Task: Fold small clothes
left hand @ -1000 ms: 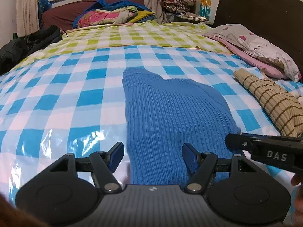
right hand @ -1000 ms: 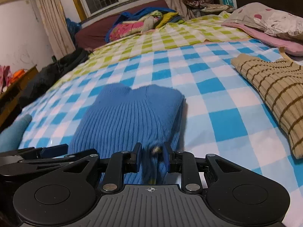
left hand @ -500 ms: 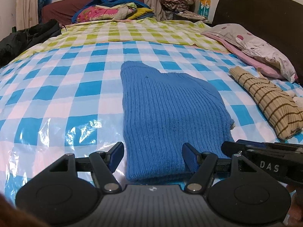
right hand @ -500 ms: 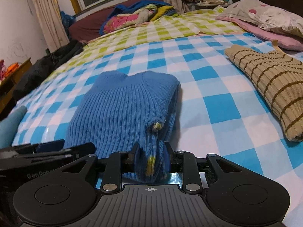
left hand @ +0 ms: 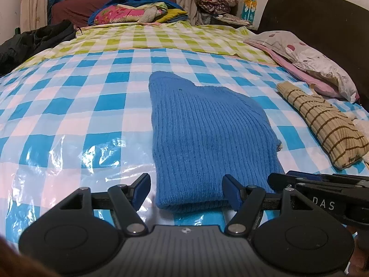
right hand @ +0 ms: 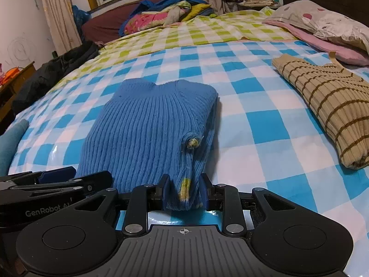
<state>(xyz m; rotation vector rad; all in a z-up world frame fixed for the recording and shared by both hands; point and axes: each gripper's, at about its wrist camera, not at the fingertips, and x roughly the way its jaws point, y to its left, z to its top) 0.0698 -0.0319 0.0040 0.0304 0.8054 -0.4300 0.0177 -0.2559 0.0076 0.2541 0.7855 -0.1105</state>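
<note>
A blue ribbed knit garment [left hand: 207,138] lies folded into a narrow stack on the blue-checked bed cover [left hand: 69,106]. My left gripper [left hand: 188,190] is open, with its fingers on either side of the garment's near edge and nothing held. My right gripper [right hand: 184,192] is partly parted, and the garment's near right corner [right hand: 147,133] still sits between its pads. The right gripper's side shows in the left wrist view [left hand: 322,191]. The left gripper's side shows in the right wrist view [right hand: 53,182].
A folded beige striped knit [left hand: 322,124] lies to the right, also in the right wrist view [right hand: 322,99]. A pillow [left hand: 306,60] and dark headboard [left hand: 322,13] are far right. Piled clothes [left hand: 138,13] lie at the back, and a black garment [left hand: 34,39] lies at the far left.
Both grippers have drawn back toward me, so the garment's near edge now shows. My right gripper's jaws have widened around the corner. The garment lies flat on the cover.
</note>
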